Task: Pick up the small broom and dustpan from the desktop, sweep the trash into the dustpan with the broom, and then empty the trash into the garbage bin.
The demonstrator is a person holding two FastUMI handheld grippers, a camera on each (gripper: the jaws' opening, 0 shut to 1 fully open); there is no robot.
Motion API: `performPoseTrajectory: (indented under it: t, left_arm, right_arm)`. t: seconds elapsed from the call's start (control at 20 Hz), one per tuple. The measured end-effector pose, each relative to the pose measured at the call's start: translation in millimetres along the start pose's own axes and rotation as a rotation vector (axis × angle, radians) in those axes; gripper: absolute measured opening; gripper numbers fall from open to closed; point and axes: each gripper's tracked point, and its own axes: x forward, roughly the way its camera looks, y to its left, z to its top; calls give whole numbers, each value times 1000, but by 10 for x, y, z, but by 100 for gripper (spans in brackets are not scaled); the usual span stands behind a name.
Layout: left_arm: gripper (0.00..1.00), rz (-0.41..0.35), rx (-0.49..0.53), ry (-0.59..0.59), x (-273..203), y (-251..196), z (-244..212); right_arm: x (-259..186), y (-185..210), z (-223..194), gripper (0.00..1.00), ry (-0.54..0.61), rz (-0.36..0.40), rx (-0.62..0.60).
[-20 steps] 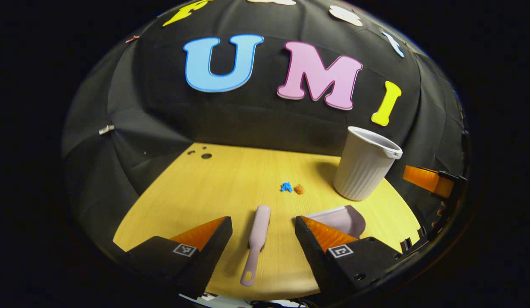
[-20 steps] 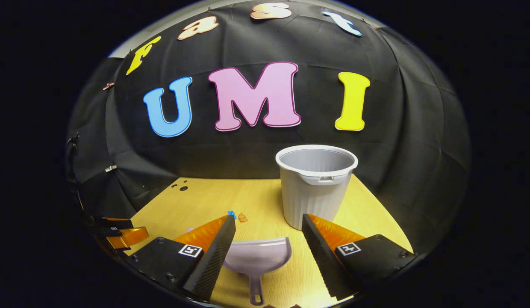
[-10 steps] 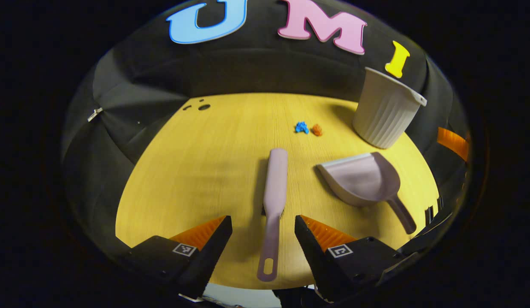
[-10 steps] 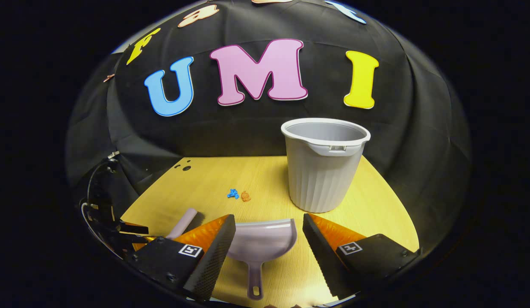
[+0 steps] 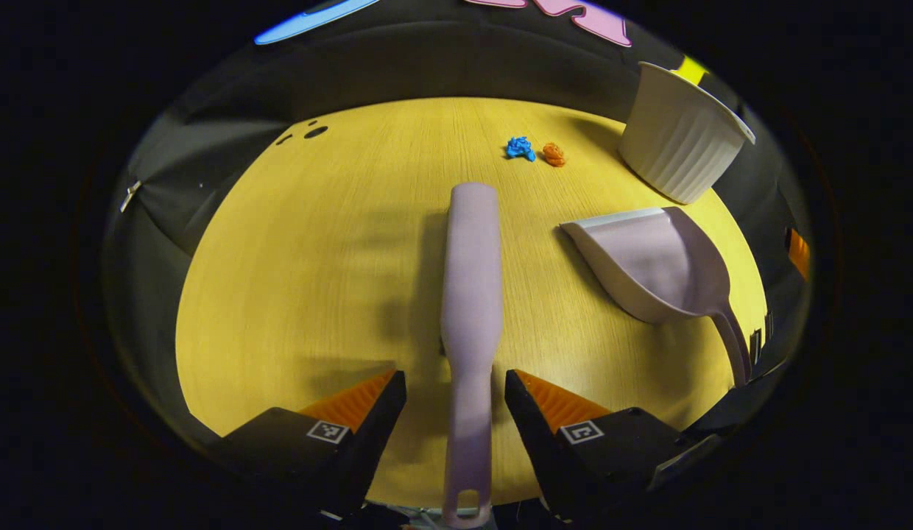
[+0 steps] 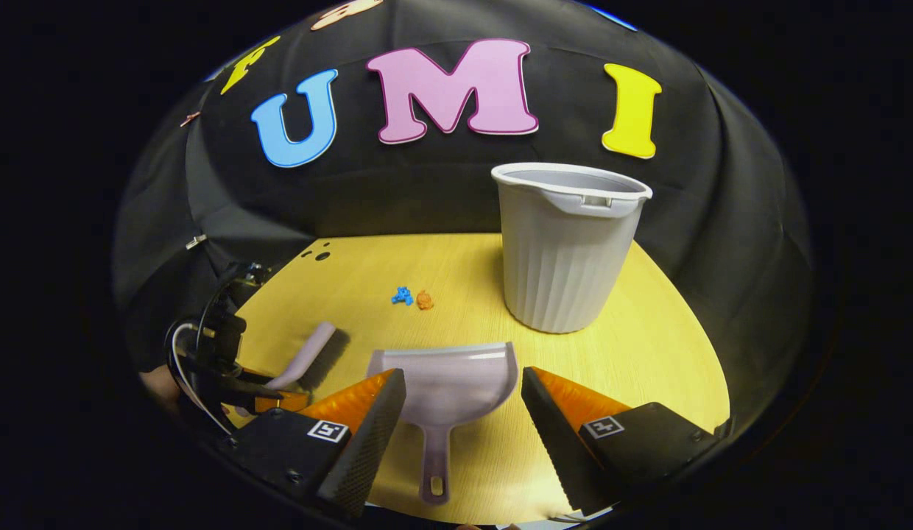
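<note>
Where the left gripper view looks down, the left gripper (image 5: 455, 383) stands spread astride the broom (image 5: 470, 294) handle on the desktop (image 5: 302, 280), untouching; trash (image 5: 534, 150) lies beyond, near the bin (image 5: 681, 143). Right gripper view: right gripper (image 6: 464, 379) released, flanking the dustpan (image 6: 445, 383) handle; bin behind

We see bare table (image 5: 294, 280) left of left gripper (image 5: 455, 390). Bin (image 6: 567, 246) blocks way past right gripper (image 6: 464, 390).
</note>
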Motion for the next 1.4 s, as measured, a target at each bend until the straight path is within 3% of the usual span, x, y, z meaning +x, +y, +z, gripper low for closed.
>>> performPoseTrajectory:
  t: [0.25, 0.35, 0.5, 0.6, 0.8, 0.85, 0.95, 1.2, 1.3, 1.4]
  left_arm:
    - [77, 5, 23, 8, 120, 23, 34]
    - [66, 5, 46, 14, 133, 5, 24]
    - [38, -4, 77, -9, 160, -48, 53]
    - [32, -6, 95, -27, 150, -54, 66]
    - [26, -14, 79, -71, 123, -30, 85]
    - [32, -9, 70, -88, 108, -13, 104]
    - [28, -5, 56, -126, 38, 32, 163]
    - [31, -20, 20, -182, -224, 139, 344]
    - [24, -16, 15, -206, -307, 199, 448]
    - [28, -18, 1, -223, -389, 240, 553]
  right_arm:
    - [65, 8, -277, 99, 76, -2, 16]
    - [77, 27, -348, 99, 100, 1, 22]
    - [113, 74, -467, 99, 144, 8, 23]
    - [109, 116, -585, 99, 191, 12, 28]
    - [102, 207, -748, 99, 265, 35, 26]
    - [106, 214, -787, 99, 282, 40, 20]
    - [150, 235, -871, 99, 320, 39, 12]
    - [301, 142, -1164, 99, 422, -1, 51]
    - [393, 100, -1263, 99, 457, -17, 72]
    - [474, 65, -1349, 99, 485, -32, 74]
